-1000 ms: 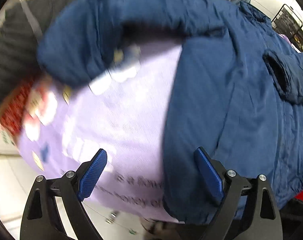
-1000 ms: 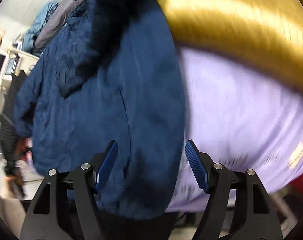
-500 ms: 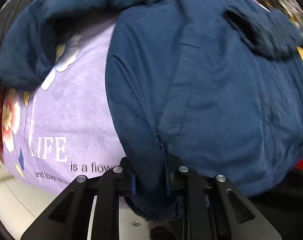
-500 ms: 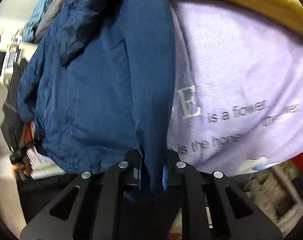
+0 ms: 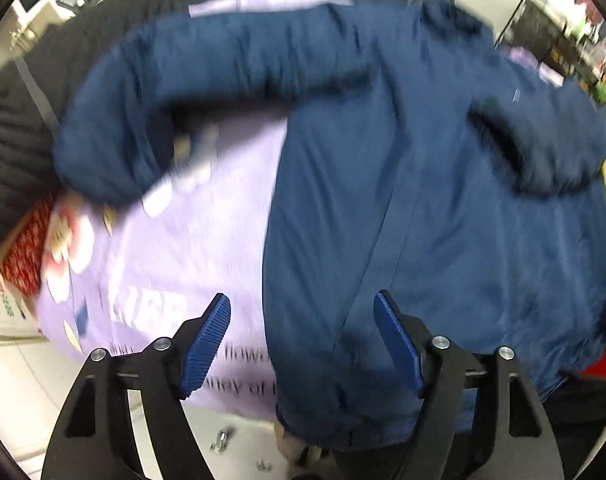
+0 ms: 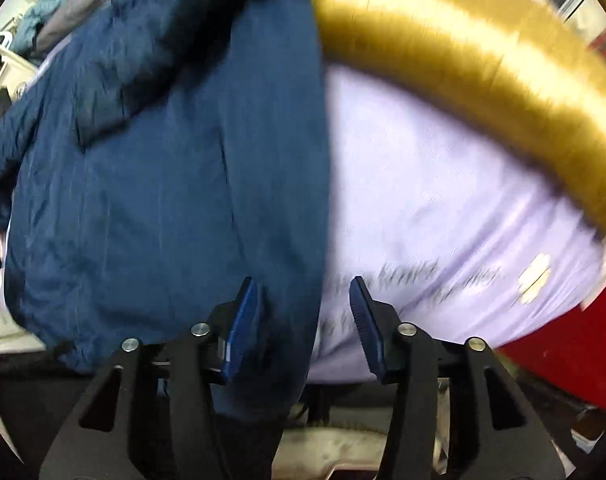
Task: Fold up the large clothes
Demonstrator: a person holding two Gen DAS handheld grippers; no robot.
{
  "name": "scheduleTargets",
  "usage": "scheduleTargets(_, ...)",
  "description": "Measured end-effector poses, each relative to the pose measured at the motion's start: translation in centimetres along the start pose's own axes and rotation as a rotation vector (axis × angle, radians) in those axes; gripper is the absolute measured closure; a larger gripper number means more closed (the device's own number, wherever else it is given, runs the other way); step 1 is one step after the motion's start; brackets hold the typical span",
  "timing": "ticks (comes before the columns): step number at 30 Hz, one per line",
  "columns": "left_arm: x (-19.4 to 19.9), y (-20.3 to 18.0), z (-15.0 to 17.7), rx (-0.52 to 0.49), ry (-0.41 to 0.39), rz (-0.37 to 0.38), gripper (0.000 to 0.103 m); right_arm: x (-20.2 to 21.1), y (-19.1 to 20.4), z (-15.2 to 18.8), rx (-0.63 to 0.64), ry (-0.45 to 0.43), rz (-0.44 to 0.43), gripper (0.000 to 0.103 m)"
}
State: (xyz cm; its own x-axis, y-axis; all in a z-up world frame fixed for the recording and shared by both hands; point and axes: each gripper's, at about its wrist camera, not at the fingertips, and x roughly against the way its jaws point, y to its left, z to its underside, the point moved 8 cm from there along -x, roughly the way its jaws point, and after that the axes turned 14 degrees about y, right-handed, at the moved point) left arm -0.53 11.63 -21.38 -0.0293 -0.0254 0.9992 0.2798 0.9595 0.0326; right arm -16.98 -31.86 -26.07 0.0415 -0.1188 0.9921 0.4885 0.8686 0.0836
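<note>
A navy jacket (image 5: pixel 443 208) lies spread over a lilac sheet (image 5: pixel 191 240) printed with flowers and text. The left gripper (image 5: pixel 303 332) is spread wide above the jacket's near hem, with the jacket's left edge between its fingers, gripping nothing. The right gripper (image 6: pixel 303 320) stands partly apart, straddling the jacket's (image 6: pixel 163 184) right edge where it meets the sheet (image 6: pixel 443 220); nothing is pinched.

Bare sheet lies to the jacket's left and right. Only the left view shows one sleeve (image 5: pixel 191 92) curved across the sheet's far side. Only the right view shows a gold fabric band (image 6: pixel 483 56) along the sheet's far edge. Both views are motion-blurred.
</note>
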Motion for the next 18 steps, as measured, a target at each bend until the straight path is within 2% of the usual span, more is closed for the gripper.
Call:
scheduleTargets(2, 1.1, -0.5, -2.2, -0.005, -0.042, 0.038, 0.031, 0.9, 0.4, -1.8, -0.012, -0.042, -0.011, 0.053)
scheduleTargets(6, 0.3, -4.7, -6.8, -0.080, -0.069, 0.076, 0.032, 0.2, 1.5, -4.5, -0.064, -0.044, -0.027, 0.053)
scheduleTargets(9, 0.8, -11.4, -10.5, -0.147, -0.073, 0.189, 0.032, -0.6, 2.8, -5.4, -0.109, -0.025, -0.097, 0.053)
scheduleTargets(11, 0.0, -17.0, -12.2, -0.243, -0.062, 0.219, 0.032, -1.1, 3.7, -5.3, -0.118, -0.025, -0.111, 0.053)
scheduleTargets(13, -1.2, -21.5, -13.7, -0.330, -0.056, 0.191, 0.032, -1.2, 3.7, -4.6, -0.113, -0.032, -0.098, 0.053)
scheduleTargets(16, -4.3, -26.0, -15.3, -0.375, -0.004, 0.133, 0.033, -1.0, 3.2, -3.9, -0.110, -0.040, -0.083, 0.053)
scheduleTargets(17, -5.2, -26.6, -15.8, -0.379, 0.014, 0.105, 0.036, -0.9, 2.9, -3.6, -0.114, -0.042, -0.081, 0.053)
scheduleTargets(18, -6.5, -27.5, -16.1, -0.387, 0.041, 0.064, 0.046, -0.9, 2.7, -3.4, -0.118, -0.046, -0.080, 0.053)
